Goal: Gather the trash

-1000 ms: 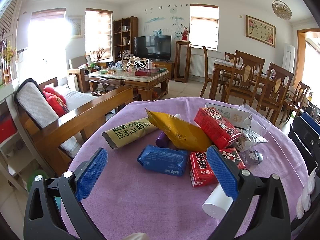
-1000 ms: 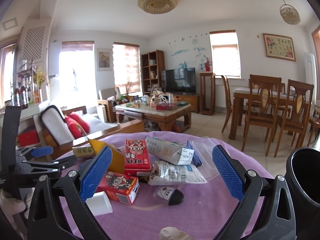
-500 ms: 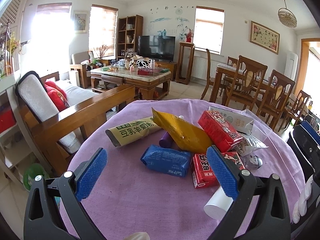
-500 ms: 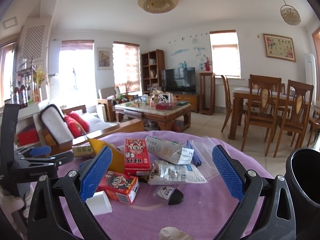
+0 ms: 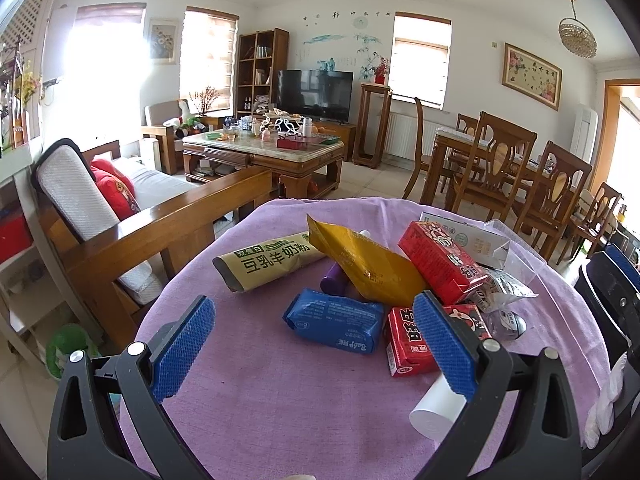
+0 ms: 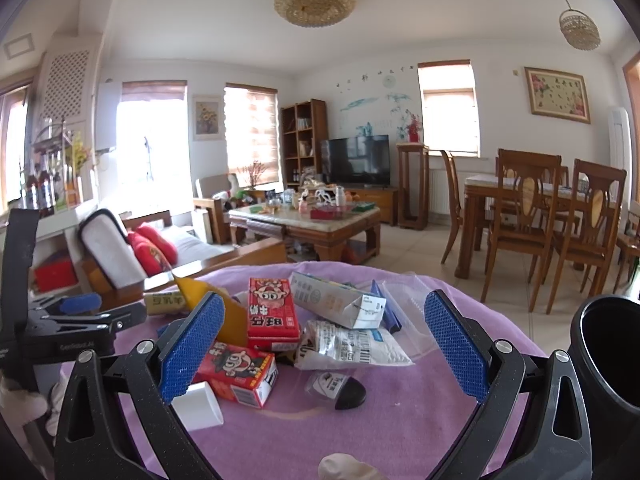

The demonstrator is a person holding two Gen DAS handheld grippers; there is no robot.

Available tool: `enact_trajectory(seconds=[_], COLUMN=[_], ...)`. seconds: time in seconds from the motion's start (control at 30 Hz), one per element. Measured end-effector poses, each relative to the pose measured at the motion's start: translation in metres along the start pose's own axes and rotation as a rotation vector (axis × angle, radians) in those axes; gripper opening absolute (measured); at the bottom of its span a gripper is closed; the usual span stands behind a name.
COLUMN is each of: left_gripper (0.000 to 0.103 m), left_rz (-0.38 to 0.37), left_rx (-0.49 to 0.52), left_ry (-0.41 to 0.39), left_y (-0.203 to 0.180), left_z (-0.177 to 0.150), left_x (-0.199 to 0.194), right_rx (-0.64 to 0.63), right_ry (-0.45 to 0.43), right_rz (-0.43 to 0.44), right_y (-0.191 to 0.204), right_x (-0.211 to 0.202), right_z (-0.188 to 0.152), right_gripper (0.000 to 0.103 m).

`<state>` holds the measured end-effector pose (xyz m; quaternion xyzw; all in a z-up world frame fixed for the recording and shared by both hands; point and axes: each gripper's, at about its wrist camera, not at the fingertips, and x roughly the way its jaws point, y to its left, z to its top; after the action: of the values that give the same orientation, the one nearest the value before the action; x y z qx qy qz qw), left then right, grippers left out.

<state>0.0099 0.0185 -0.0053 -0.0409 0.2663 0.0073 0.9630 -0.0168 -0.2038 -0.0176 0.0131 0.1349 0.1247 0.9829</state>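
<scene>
Trash lies piled on a round table under a purple cloth [image 5: 280, 408]. In the left wrist view I see a blue tissue pack [image 5: 335, 320], a yellow-green bag [image 5: 268, 261], a gold pouch [image 5: 366, 266], red milk cartons [image 5: 442, 262] and a white paper cup [image 5: 436, 414]. My left gripper [image 5: 316, 346] is open and empty, hovering just short of the blue pack. My right gripper [image 6: 324, 342] is open and empty above the table's near side, facing red cartons [image 6: 273, 312], a white bag [image 6: 352, 346] and a black-capped wrapper [image 6: 340, 390]. A black bin [image 6: 608, 364] stands at the right.
A wooden sofa [image 5: 132, 220] with red cushions stands to the left of the table. A coffee table [image 5: 264, 152] and a TV lie beyond it. Dining chairs [image 5: 496, 168] stand at the right. The left gripper shows in the right wrist view [image 6: 76, 320].
My left gripper has drifted slightly left and tilted, so the trash pile sits a little further right in its view. The right gripper has stayed still. Both stay open.
</scene>
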Motion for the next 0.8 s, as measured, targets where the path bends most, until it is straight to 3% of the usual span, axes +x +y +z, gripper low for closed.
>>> enact_trajectory(seconds=[0.8], left_gripper=[0.098], left_rz=[0.012], left_rx=[-0.014], left_ry=[-0.024], left_y=[0.0029], left_z=[0.0010], left_x=[-0.0033], right_rx=[0.005], right_ry=[0.006], right_rz=[-0.001], right_y=[0.0009], right_x=[0.0020], right_z=[-0.0031], right_gripper=[0.099])
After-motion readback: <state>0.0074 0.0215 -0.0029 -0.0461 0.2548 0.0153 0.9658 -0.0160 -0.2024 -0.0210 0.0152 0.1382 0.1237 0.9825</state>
